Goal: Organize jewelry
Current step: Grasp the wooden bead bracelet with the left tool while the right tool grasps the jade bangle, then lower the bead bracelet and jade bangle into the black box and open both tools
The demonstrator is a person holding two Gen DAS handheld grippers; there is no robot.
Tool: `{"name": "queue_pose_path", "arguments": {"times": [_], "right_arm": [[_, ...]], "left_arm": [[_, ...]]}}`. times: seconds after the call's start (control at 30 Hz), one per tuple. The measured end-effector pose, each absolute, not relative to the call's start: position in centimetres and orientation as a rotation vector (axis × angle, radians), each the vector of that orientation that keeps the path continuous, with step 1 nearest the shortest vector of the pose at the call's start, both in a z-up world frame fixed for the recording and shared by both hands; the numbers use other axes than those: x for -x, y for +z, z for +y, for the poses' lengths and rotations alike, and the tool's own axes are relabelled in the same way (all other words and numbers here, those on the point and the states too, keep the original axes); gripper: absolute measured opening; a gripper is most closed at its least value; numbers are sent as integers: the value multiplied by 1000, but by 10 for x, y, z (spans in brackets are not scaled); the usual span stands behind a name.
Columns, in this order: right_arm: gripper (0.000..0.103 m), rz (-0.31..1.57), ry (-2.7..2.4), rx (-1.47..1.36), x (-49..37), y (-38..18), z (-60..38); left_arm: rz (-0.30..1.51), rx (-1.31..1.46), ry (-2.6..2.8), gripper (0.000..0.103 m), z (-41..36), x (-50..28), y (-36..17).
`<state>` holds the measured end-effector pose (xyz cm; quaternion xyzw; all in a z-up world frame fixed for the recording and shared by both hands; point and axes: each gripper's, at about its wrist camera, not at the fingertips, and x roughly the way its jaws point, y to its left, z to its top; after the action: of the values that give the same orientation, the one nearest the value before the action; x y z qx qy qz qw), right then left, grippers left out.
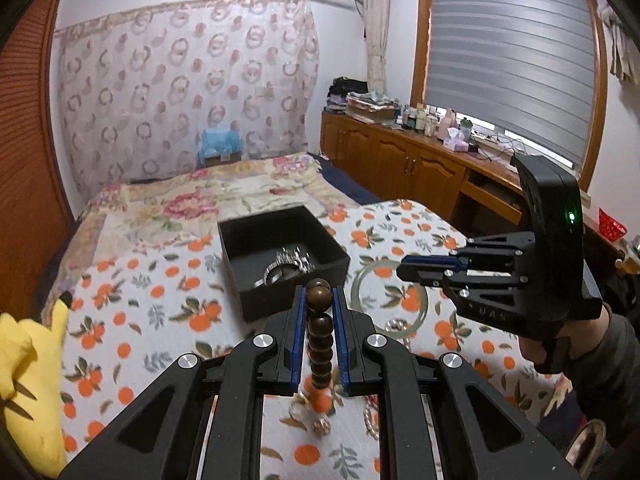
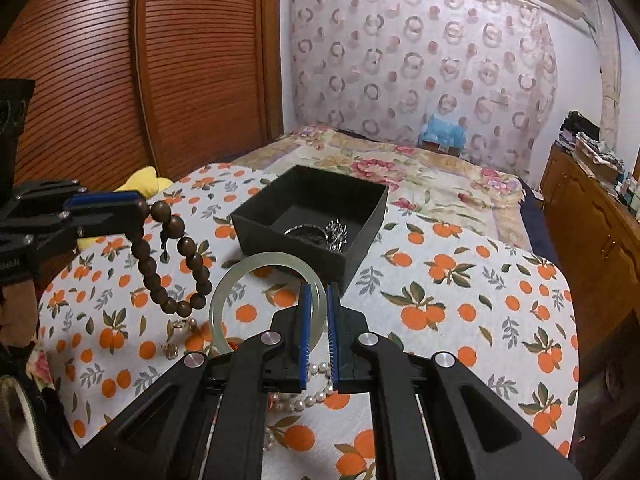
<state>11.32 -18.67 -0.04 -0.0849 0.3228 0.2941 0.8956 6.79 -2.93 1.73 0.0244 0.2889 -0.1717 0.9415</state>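
- We clamp the left gripper on a brown wooden bead bracelet, which dangles above the cloth, just short of the black box.
- The right gripper hovers over the pale green bangle, jaws narrowly parted and gripping nothing; the bangle lies flat beside the box.
- To do this well, we judge the beads should be carried over the box rim, lowered inside, then released, clear of the silver pieces already there.
- Pearls and small trinkets wait on the orange-print cloth.
- The setting is a bedroom: floral bedspread, slatted wooden doors, cabinets under a blinded window.
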Motion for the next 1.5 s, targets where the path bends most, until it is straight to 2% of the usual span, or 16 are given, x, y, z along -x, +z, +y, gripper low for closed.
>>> {"name": "queue_pose_path", "arguments": {"times": [0.5,1.0,1.33,1.4,1.5], "right_arm": [[9,636,612,169,-170,15,-185],[9,649,598,160,-217,13,-181],[9,657,610,186,-231,8,-164],[9,663,615,195,-235,6,-158],[9,673,618,207,-241,2,-150]], "left_arm": [[541,-72,-330,12,-27,-136,52],[628,-80,-316,12,-28,-210,24],[655,-75,-276,13,-19,-224,10],[659,-57,-272,16,-13,-225,6],[655,-29,-246,28,-2,-225,0]]}}
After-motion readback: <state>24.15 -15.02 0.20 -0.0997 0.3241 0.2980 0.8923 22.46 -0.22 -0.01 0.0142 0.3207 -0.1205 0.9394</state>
